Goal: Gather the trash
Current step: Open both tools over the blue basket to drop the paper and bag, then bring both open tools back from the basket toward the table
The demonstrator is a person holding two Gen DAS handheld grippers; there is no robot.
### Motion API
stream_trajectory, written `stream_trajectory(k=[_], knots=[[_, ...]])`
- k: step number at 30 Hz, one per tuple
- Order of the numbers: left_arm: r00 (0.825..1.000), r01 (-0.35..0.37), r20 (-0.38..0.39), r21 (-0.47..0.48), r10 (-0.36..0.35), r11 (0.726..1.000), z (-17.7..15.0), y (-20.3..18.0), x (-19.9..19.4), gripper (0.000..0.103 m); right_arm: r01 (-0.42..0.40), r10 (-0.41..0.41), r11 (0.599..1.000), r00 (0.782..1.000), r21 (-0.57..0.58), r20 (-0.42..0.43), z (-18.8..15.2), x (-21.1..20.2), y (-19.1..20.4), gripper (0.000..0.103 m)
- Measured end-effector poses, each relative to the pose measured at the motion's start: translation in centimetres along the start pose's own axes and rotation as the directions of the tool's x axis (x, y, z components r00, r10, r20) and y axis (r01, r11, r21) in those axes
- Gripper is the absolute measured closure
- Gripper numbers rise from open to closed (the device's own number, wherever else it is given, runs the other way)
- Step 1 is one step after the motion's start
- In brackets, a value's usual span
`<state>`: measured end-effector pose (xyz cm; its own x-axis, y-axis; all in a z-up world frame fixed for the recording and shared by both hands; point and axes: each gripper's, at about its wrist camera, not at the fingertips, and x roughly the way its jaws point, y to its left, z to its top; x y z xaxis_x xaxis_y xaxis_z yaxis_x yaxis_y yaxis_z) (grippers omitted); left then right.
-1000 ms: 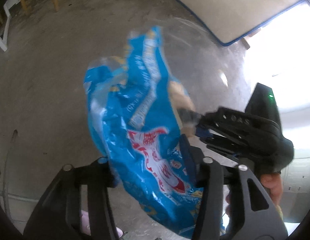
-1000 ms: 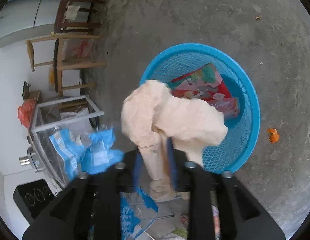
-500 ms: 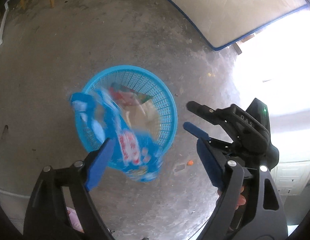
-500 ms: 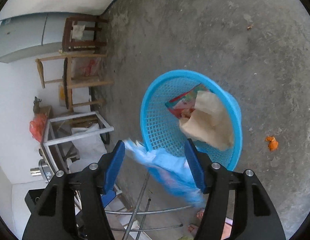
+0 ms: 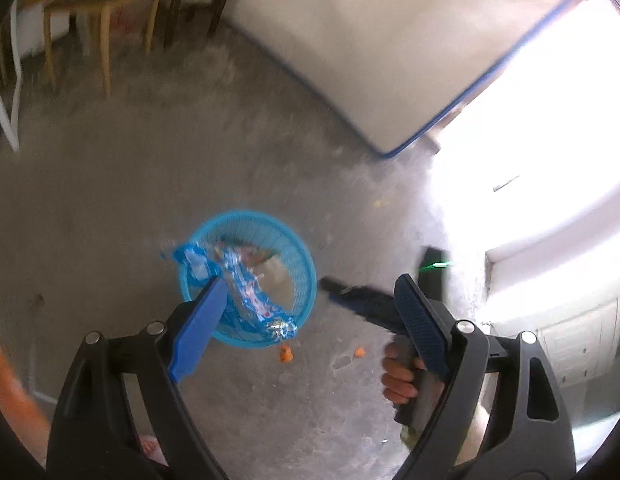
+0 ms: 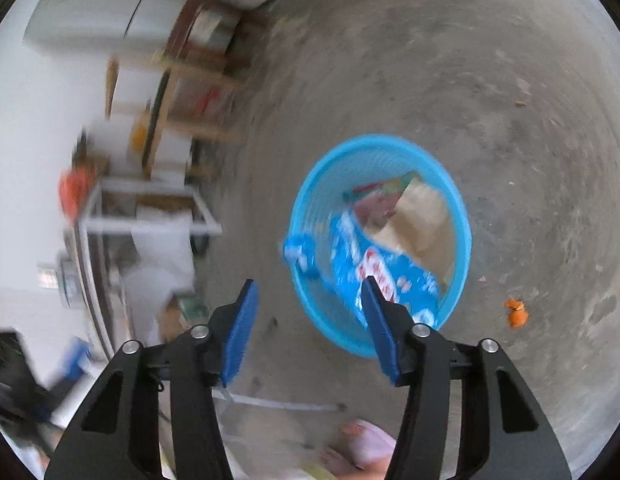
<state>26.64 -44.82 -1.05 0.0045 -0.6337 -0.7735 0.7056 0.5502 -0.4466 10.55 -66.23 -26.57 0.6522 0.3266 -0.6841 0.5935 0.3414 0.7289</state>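
A round blue mesh basket [image 5: 306, 276] [image 6: 390, 140] stands on the concrete floor below both grippers. A blue snack wrapper [image 5: 246, 296] [image 6: 350, 264] lies in it, draped over the near rim. Beside it in the basket are a crumpled tan paper [image 6: 422, 216] and a red wrapper [image 6: 374, 196]. My left gripper [image 5: 310, 284] hangs high above the basket, open and empty. My right gripper [image 6: 309, 282] is also above it; its jaws are closing with nothing between them. In the left wrist view the right gripper [image 5: 362, 300] shows as a dark blur held by a hand [image 5: 398, 376].
Small orange scraps [image 5: 286, 356] [image 6: 516, 312] lie on the floor near the basket. Wooden chairs [image 5: 102, 20] and a white metal frame [image 6: 150, 208] stand along the wall. A foot [image 6: 362, 440] is at the lower edge. A bright doorway [image 5: 550, 140] opens on the right.
The left gripper opened and the blue wrapper fell onto the basket. The right gripper released the tan paper into the basket. Both grippers rose away; the basket looks smaller now.
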Motion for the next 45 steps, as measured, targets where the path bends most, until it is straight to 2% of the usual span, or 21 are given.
stream_trajectory(k=[2, 3, 5, 7, 9, 11, 13, 15, 17, 20, 22, 24, 25, 29, 30, 32, 33, 34, 36, 40, 45], knots=[[0.999, -0.007, 0.04, 0.034, 0.006, 0.999, -0.9, -0.8, -3.5, 0.019, 0.026, -0.029, 0.998, 0.998, -0.05, -0.059, -0.6, 1.4, 1.1, 0.059], [0.998, -0.008, 0.067, 0.053, 0.005, 0.999, -1.8, -1.0, -6.1, 0.018, 0.053, -0.059, 0.996, 0.995, -0.072, -0.077, -0.9, 2.4, 1.5, 0.065], [0.996, -0.03, 0.091, 0.073, 0.023, 0.997, -3.6, -1.2, -9.6, 0.017, 0.09, -0.097, 0.993, 0.99, -0.076, -0.104, -1.3, 4.5, 1.6, 0.068], [0.993, -0.049, 0.115, 0.07, 0.04, 0.996, -6.2, -1.0, -13.2, 0.017, 0.126, -0.135, 0.989, 0.982, -0.072, -0.133, -1.3, 7.1, 1.3, 0.082], [0.988, -0.052, 0.146, 0.054, 0.044, 0.997, -9.0, 0.1, -17.2, 0.017, 0.172, -0.183, 0.982, 0.973, -0.084, -0.141, -0.9, 9.6, 1.2, 0.085], [0.979, -0.082, 0.187, 0.025, 0.076, 0.996, -12.5, 1.3, -21.1, 0.017, 0.229, -0.241, 0.969, 0.96, -0.097, -0.143, -0.1, 12.7, 0.9, 0.09], [0.954, -0.162, 0.254, -0.011, 0.159, 0.987, -16.3, 2.6, -25.2, 0.017, 0.27, -0.283, 0.958, 0.946, -0.099, -0.161, 0.9, 15.3, 0.4, 0.091], [0.924, -0.226, 0.307, -0.047, 0.23, 0.973, -19.2, 3.8, -28.4, 0.017, 0.334, -0.348, 0.937, 0.919, -0.102, -0.186, 1.7, 18.2, -0.5, 0.091], [0.88, -0.29, 0.36, -0.114, 0.312, 0.95, -22.5, 5.1, -31.7, 0.017, 0.387, -0.401, 0.916, 0.89, -0.107, -0.217, 2.4, 20.6, -1.4, 0.092], [0.822, -0.304, 0.419, -0.248, 0.385, 0.92, -26.9, 7.2, -35.6, 0.016, 0.428, -0.43, 0.901, 0.854, -0.072, -0.294, 2.9, 23.7, -3.1, 0.092], [0.796, -0.298, 0.438, -0.319, 0.418, 0.9, -29.0, 8.7, -37.3, 0.016, 0.493, -0.481, 0.868, 0.807, -0.058, -0.344, 3.1, 25.5, -4.3, 0.092], [0.781, -0.294, 0.445, -0.358, 0.439, 0.886, -30.5, 9.7, -38.4, 0.016, 0.549, -0.516, 0.835, 0.757, -0.037, -0.401, 3.2, 26.8, -5.5, 0.092], [0.77, -0.297, 0.444, -0.387, 0.458, 0.873, -31.2, 10.4, -38.8, 0.016, 0.568, -0.525, 0.823, 0.74, -0.027, -0.421, 3.2, 27.1, -6.0, 0.092], [0.766, -0.299, 0.415, -0.445, 0.49, 0.844, -32.4, 12.2, -39.0, 0.016, 0.649, -0.598, 0.759, 0.665, -0.051, -0.447, 3.3, 28.0, -6.8, 0.09], [0.769, -0.297, 0.409, -0.453, 0.492, 0.84, -32.5, 12.7, -39.0, 0.016, 0.657, -0.607, 0.752, 0.659, -0.053, -0.445, 3.2, 27.9, -6.7, 0.086], [0.77, -0.288, 0.409, -0.462, 0.49, 0.839, -33.4, 13.1, -39.2, 0.016, 0.647, -0.599, 0.761, 0.67, -0.051, -0.439, 3.2, 27.3, -6.1, 0.079], [0.77, -0.284, 0.412, -0.463, 0.488, 0.84, -33.6, 13.3, -39.2, 0.016, 0.631, -0.592, 0.774, 0.688, -0.059, -0.419, 3.2, 26.5, -5.3, 0.073], [0.769, -0.279, 0.418, -0.461, 0.484, 0.842, -33.7, 13.4, -39.2, 0.016, 0.621, -0.592, 0.78, 0.698, -0.069, -0.403, 3.1, 25.9, -4.6, 0.059], [0.767, -0.273, 0.43, -0.452, 0.476, 0.849, -34.0, 13.3, -39.2, 0.016, 0.609, -0.602, 0.786, 0.714, -0.108, -0.357, 2.8, 23.6, -2.8, 0.041], [0.763, -0.268, 0.453, -0.427, 0.461, 0.864, -34.5, 12.9, -39.2, 0.016, 0.529, -0.551, 0.833, 0.77, -0.163, -0.322, 1.5, 19.1, 0.3, 0.033], [0.755, -0.247, 0.491, -0.403, 0.436, 0.881, -35.9, 12.1, -39.7, 0.016, 0.467, -0.528, 0.841, 0.818, -0.271, -0.228, -1.2, 13.2, 5.4, 0.028]])
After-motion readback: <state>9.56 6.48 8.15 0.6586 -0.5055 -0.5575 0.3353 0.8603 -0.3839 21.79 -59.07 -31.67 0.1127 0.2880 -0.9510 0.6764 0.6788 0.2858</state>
